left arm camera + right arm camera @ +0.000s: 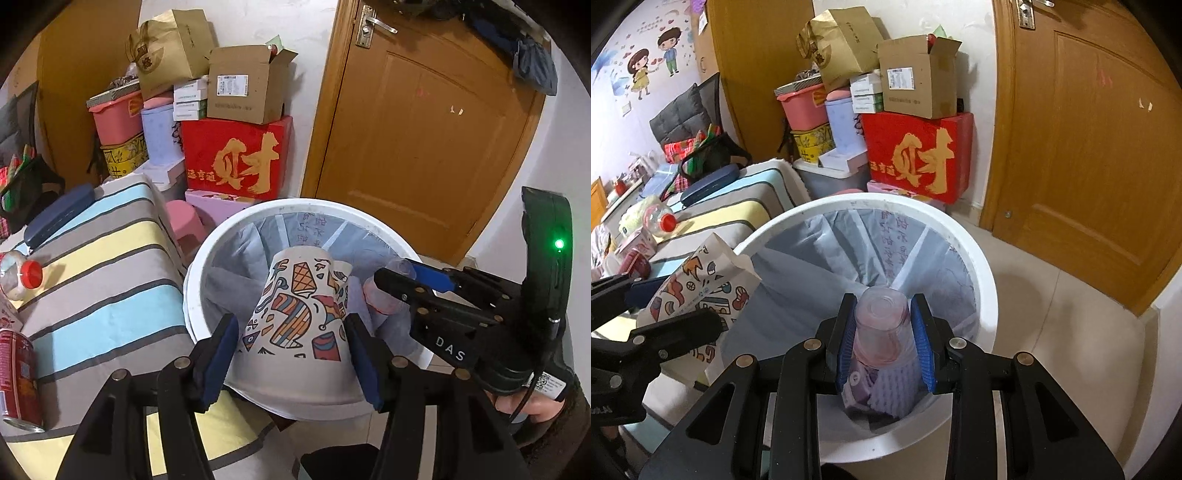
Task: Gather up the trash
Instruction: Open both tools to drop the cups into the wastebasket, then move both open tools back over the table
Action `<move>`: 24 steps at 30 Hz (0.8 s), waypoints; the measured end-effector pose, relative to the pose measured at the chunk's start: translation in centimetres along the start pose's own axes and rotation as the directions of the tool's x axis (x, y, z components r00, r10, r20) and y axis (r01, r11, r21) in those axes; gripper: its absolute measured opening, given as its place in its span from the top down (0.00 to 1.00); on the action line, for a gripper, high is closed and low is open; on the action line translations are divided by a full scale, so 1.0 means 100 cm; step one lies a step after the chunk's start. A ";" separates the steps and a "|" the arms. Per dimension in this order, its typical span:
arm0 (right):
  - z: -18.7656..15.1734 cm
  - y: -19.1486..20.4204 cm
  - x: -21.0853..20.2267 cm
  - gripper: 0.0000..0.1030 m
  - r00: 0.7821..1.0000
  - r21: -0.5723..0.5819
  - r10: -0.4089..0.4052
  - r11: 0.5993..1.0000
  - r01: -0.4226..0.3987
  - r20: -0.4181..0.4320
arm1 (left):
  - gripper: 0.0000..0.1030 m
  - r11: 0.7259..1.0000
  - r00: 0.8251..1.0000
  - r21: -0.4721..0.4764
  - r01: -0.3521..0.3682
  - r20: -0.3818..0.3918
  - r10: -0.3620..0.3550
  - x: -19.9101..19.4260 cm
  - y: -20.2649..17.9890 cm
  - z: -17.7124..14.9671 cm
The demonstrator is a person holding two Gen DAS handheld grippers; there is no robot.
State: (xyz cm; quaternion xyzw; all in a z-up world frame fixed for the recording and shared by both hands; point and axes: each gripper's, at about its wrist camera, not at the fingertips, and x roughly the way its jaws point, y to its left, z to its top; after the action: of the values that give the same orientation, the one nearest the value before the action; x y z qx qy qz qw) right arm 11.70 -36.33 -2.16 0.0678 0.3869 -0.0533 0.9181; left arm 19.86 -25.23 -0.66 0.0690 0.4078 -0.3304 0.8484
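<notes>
Black gripper arms fill the bottom of both views. Just beyond them stands the white bin (982,266), lined with a pale bag, its mouth taking up the middle of each picture. At nine o'clock from the bin lies a striped cloth (103,280) in blue, yellow and grey; at twelve o'clock a stack of boxes with a red box (236,155) low in it, and at two o'clock a wooden door (424,122).

Over the bin's mouth the left gripper (291,350) has a paper bag (295,314) with coloured drawings between its blue pads; the pads sit at the bag's two sides, the jaws roughly halfway apart, and whether they press on it I cannot tell. At three o'clock from that bag, the right gripper (884,339) is clamped on a clear pinkish plastic cup (881,325), held above the bin's near edge with its base pointing away from the camera.

On the cloth at nine o'clock lie a bottle with a red cap (22,275) and a red can (16,380).
</notes>
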 end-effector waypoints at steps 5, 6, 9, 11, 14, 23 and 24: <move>0.000 0.000 -0.003 0.40 0.999 -0.004 -0.028 1.000 0.028 0.017 | 0.30 1.000 1.000 -0.001 -0.017 0.009 0.017 -0.002 0.002 -0.001; 0.000 0.000 -0.003 0.40 0.999 -0.001 -0.027 1.000 0.027 0.019 | 0.30 1.000 1.000 -0.005 -0.013 0.009 0.013 -0.002 0.003 -0.001; 0.000 0.000 -0.004 0.40 0.999 0.008 -0.033 0.999 0.033 0.015 | 0.30 1.000 1.000 -0.013 -0.014 0.020 0.014 -0.007 0.004 -0.002; 0.001 0.000 -0.005 0.40 0.999 0.014 -0.045 0.999 0.044 0.016 | 0.30 1.000 0.999 -0.011 -0.027 0.025 0.027 -0.010 0.004 -0.002; 0.001 0.001 -0.008 0.40 0.999 0.020 -0.033 0.999 0.032 0.025 | 0.30 0.999 0.999 -0.013 -0.032 0.041 0.032 -0.018 0.005 -0.003; 0.000 0.010 -0.019 0.40 0.998 0.035 -0.011 0.999 0.009 0.060 | 0.30 0.997 0.994 -0.046 -0.063 0.085 0.067 -0.048 0.015 -0.010; 0.000 0.012 -0.021 0.40 0.998 0.036 -0.003 0.999 0.001 0.064 | 0.30 0.997 0.993 -0.048 -0.067 0.089 0.071 -0.051 0.016 -0.010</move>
State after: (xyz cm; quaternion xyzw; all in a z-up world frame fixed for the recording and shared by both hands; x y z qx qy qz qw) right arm 10.43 -35.10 -0.57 0.0823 0.3565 -0.0632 0.9285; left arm 17.92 -21.02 2.13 0.0492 0.3735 -0.2944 0.8783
